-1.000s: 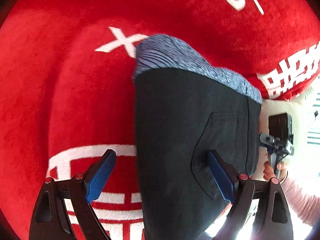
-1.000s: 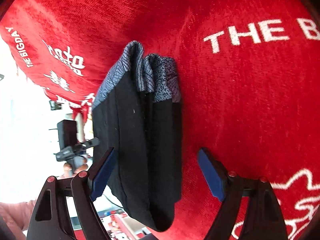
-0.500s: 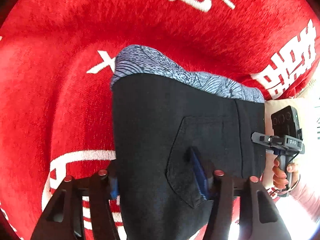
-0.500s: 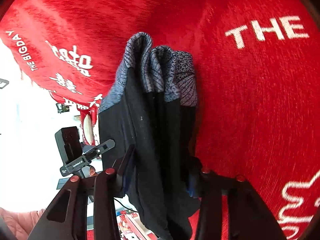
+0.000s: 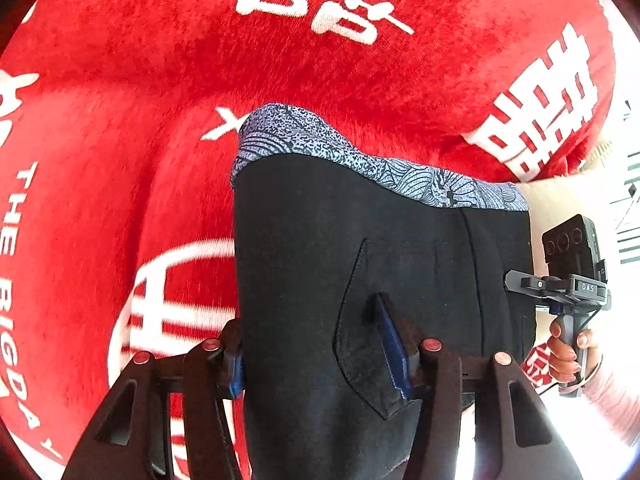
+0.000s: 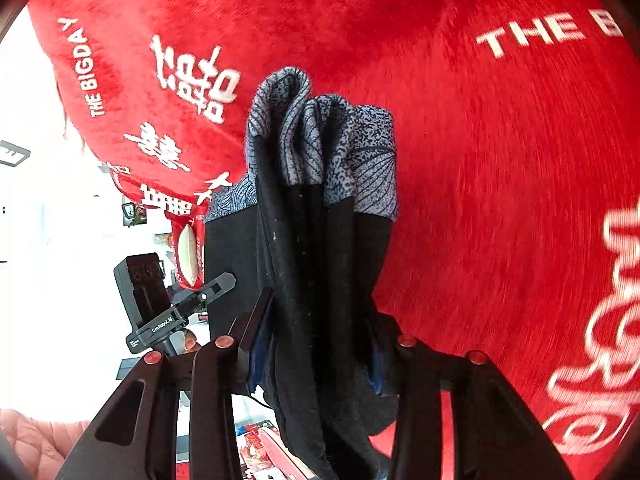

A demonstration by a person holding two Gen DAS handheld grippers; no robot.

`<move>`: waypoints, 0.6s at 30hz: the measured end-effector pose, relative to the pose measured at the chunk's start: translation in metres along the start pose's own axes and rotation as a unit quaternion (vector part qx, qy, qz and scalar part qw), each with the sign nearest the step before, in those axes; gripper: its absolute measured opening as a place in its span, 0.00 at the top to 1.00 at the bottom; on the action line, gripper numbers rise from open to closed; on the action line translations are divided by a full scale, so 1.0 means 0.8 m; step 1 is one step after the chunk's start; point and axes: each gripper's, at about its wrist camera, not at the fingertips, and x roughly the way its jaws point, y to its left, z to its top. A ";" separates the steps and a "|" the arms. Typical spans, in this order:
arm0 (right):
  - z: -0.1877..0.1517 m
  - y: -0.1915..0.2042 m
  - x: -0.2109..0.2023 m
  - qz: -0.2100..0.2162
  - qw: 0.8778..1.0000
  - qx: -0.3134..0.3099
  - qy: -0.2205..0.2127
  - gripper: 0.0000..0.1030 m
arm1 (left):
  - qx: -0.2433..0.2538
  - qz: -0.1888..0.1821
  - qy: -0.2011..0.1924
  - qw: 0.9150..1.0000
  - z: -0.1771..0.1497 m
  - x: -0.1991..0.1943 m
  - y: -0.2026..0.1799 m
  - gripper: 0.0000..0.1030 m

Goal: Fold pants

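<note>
The black pants (image 5: 304, 248) with a blue-grey patterned waistband (image 5: 304, 140) are folded into a thick stack and held up off the red blanket (image 5: 120, 140). My left gripper (image 5: 316, 356) is shut on the stack near a back pocket. My right gripper (image 6: 316, 344) is shut on the opposite edge of the pants (image 6: 320, 264), where several folded layers and the waistband (image 6: 320, 136) show edge-on. The other gripper shows at the side in each view: the right gripper (image 5: 572, 280) in a hand, the left gripper (image 6: 160, 312).
The red blanket (image 6: 500, 160) with white lettering fills the space below the pants. Its edge and a bright room lie to the right in the left wrist view (image 5: 624, 200) and to the left in the right wrist view (image 6: 40, 240). A cream cushion (image 5: 560, 196) sits at the edge.
Both grippers were open around the folded pants a second ago. They have closed on the stack and lifted it a little off the blanket.
</note>
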 end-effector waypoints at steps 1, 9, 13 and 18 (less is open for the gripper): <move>-0.011 0.002 0.001 -0.002 1.000 0.001 -0.001 0.59 | 0.001 0.000 0.001 1.000 -0.006 -0.002 0.000 0.47; -0.075 -0.015 0.025 -0.033 0.999 0.013 0.001 0.59 | -0.008 0.013 0.014 1.000 -0.063 0.017 0.027 0.47; -0.089 -0.017 0.039 -0.080 0.997 -0.016 0.003 0.54 | 0.000 0.039 0.004 0.999 -0.081 0.027 0.033 0.36; -0.094 -0.015 0.034 -0.135 0.990 -0.023 -0.015 0.44 | 0.021 0.102 -0.014 0.994 -0.084 0.019 0.020 0.23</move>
